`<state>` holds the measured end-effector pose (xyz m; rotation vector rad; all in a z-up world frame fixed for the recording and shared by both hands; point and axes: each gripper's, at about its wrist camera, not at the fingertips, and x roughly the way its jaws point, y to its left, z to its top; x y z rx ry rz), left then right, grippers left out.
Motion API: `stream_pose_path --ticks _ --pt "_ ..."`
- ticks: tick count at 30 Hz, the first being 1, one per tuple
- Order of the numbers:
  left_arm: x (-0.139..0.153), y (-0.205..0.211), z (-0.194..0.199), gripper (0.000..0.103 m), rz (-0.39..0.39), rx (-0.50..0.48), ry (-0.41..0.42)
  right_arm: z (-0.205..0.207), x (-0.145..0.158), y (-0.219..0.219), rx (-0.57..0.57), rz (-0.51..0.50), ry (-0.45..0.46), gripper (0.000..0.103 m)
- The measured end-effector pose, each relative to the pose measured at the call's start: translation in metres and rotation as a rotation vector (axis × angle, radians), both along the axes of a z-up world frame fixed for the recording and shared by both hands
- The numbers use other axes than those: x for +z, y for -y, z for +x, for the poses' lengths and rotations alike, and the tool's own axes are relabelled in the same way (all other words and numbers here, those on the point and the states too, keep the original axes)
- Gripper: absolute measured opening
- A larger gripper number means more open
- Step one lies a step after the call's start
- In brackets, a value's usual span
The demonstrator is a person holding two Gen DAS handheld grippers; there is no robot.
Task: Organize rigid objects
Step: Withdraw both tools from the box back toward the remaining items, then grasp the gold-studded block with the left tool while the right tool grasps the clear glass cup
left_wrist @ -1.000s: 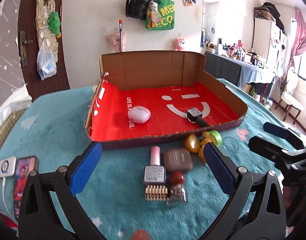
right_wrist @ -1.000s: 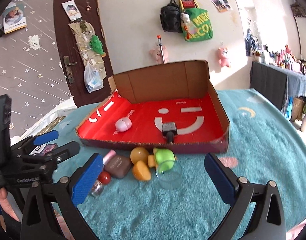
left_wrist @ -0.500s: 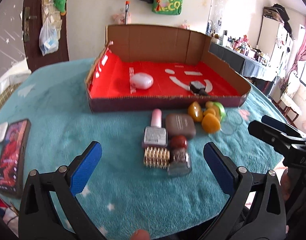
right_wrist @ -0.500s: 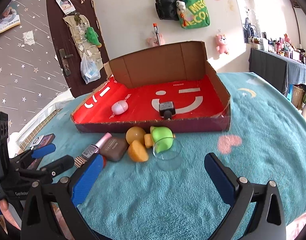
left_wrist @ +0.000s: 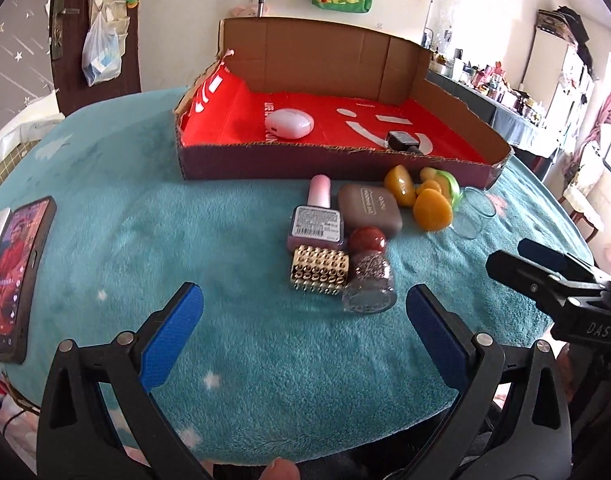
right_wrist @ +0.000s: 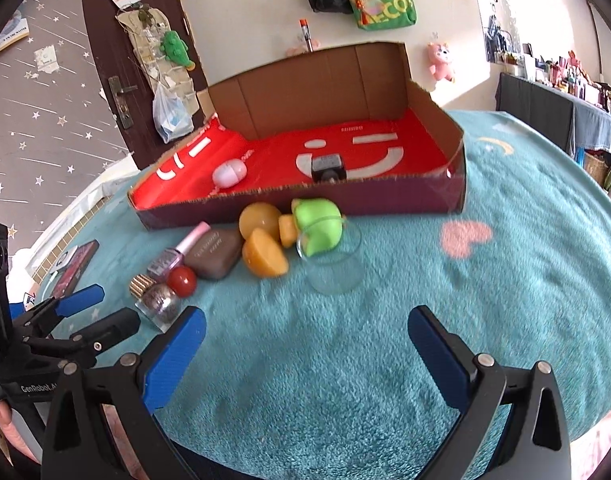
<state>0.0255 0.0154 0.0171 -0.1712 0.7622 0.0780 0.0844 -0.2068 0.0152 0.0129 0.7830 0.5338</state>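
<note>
Teal plush cloth covers the counter (left_wrist: pixel 117 208) in the left wrist view, and the cardboard box (left_wrist: pixel 329 168) with its red floor serves as the landmark. Inside the box lie a pale pink oval case (left_wrist: pixel 289 123) toward its left and a small dark device (left_wrist: pixel 401 140) toward its right. Just in front of the box's near wall sits a tight cluster: a pink-capped polish bottle (left_wrist: pixel 316 216), a brown compact (left_wrist: pixel 369 210) touching it, a red ball (left_wrist: pixel 367 240), a gold studded block (left_wrist: pixel 320 275) and a glitter bottle (left_wrist: pixel 368 286). Toward the box's right corner are orange toy pieces (left_wrist: pixel 431 208), a green toy (left_wrist: pixel 447 184) and a clear glass (left_wrist: pixel 475 214). A phone (left_wrist: pixel 15 276) lies far left of the box. The left gripper (left_wrist: pixel 303 332) is released, jaws spread wide, nearer than the cluster and holding nothing.

From the right wrist view, the box (right_wrist: pixel 305 204) stands ahead with the oval case (right_wrist: pixel 229 173) and dark device (right_wrist: pixel 327 166) on its floor. The orange pieces (right_wrist: pixel 263 252) and green toy (right_wrist: pixel 317 226) rest against its front wall, the glass (right_wrist: pixel 331 266) just nearer. The compact (right_wrist: pixel 213 254), polish bottle (right_wrist: pixel 177 252), red ball (right_wrist: pixel 182 281) and glitter bottle (right_wrist: pixel 161 304) trail away from the box's left corner. The right gripper (right_wrist: pixel 305 352) is likewise released and empty, above bare cloth well short of the box, with the left gripper (right_wrist: pixel 101 312) visible at the lower left.
</note>
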Motion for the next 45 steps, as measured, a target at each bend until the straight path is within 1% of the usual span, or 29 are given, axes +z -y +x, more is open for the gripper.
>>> stream_pose_path --ticks 5,7,11,15,17,22,25,27,29,31,33,39,43,45 --pt "-0.008 -0.001 0.000 0.103 -0.010 0.006 -0.024 -0.001 -0.010 -0.002 0.000 -0.022 -0.022 0.103" --pt "-0.012 0.000 0.001 0.103 -0.011 0.006 -0.034 -0.002 -0.012 -0.003 -0.001 -0.035 -0.011 0.103" --pt "-0.016 0.004 0.001 0.103 0.022 0.011 -0.036 -0.004 -0.013 -0.007 0.000 -0.066 0.008 0.103" --pt "-0.018 0.005 0.003 0.103 0.034 0.015 -0.035 -0.004 -0.015 -0.010 0.001 -0.086 0.021 0.103" --pt "-0.017 0.004 0.004 0.103 0.028 0.010 -0.033 -0.003 -0.014 -0.009 0.000 -0.083 0.021 0.103" --pt "-0.013 -0.008 0.001 0.102 -0.027 -0.001 -0.028 0.003 -0.013 -0.004 -0.020 -0.068 0.014 0.103" --pt "-0.011 -0.014 -0.005 0.102 -0.006 0.026 -0.027 0.003 -0.013 -0.003 -0.019 -0.062 0.012 0.103" --pt "-0.012 -0.020 -0.006 0.102 0.012 0.067 -0.028 0.003 -0.014 -0.004 -0.018 -0.071 0.018 0.103" --pt "-0.015 -0.024 -0.001 0.102 0.014 0.093 -0.041 0.003 -0.015 -0.005 -0.019 -0.078 0.024 0.103" --pt "-0.017 -0.023 0.005 0.102 0.041 0.103 -0.039 0.003 -0.015 -0.007 -0.019 -0.084 0.028 0.103" --pt "-0.019 -0.017 0.012 0.102 0.070 0.093 -0.041 0.003 -0.015 -0.008 -0.018 -0.088 0.030 0.103" --pt "-0.019 0.002 0.022 0.102 0.083 0.038 -0.029 0.002 -0.015 -0.007 -0.018 -0.083 0.026 0.103" --pt "-0.020 0.005 0.031 0.102 0.091 0.045 -0.027 0.006 -0.015 -0.006 -0.025 -0.084 0.028 0.103" --pt "-0.021 0.004 0.031 0.097 0.098 0.055 -0.024 0.006 -0.014 -0.007 -0.020 -0.083 0.025 0.103"
